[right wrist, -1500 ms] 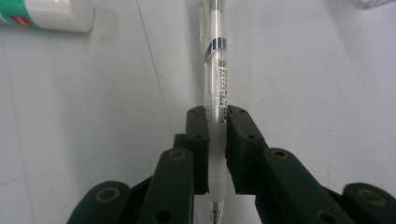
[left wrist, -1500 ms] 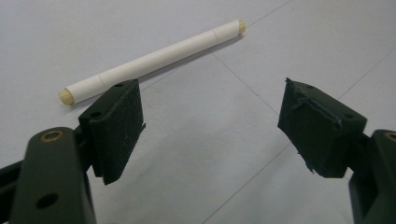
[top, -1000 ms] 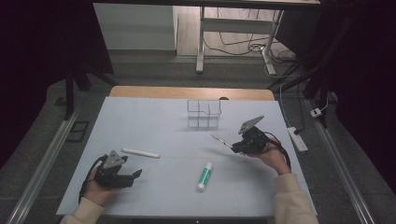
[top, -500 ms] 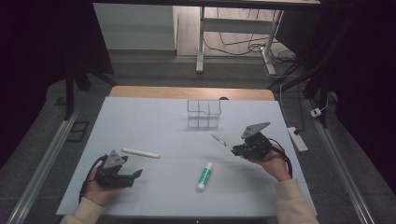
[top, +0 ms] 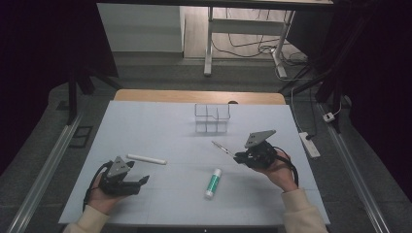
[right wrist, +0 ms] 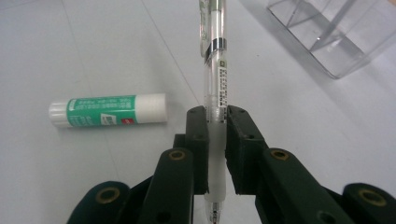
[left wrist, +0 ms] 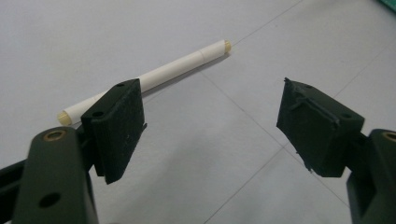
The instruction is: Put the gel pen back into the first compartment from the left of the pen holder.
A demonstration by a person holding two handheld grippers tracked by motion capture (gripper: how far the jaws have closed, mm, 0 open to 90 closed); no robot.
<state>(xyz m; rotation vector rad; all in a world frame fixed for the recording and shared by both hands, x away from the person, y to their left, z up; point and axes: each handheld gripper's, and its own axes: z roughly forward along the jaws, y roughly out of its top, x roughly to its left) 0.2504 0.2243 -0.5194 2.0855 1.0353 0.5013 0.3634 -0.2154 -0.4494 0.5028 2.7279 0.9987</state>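
Note:
My right gripper (top: 238, 157) (right wrist: 215, 126) is shut on a clear plastic pen (right wrist: 215, 79) (top: 221, 147), which sticks out ahead of the jaws above the table. A green and white glue stick (top: 212, 183) (right wrist: 108, 110) lies flat on the table, near the pen. A clear acrylic organizer (top: 212, 117) (right wrist: 334, 32) with compartments stands further back. My left gripper (top: 140, 182) (left wrist: 210, 121) rests at the front left, jaws open with nothing between them. A white stick-like marker (top: 146, 158) (left wrist: 154, 77) lies just beyond it, partly hidden behind the left jaw.
The white table top (top: 160, 126) has a wooden strip (top: 199, 96) along its far edge. A power strip (top: 310, 144) lies at the right edge. A desk frame and cables (top: 243, 43) stand on the floor behind.
My right hand has shifted to the right and slightly up with the pen in its jaws. The left gripper has stayed put.

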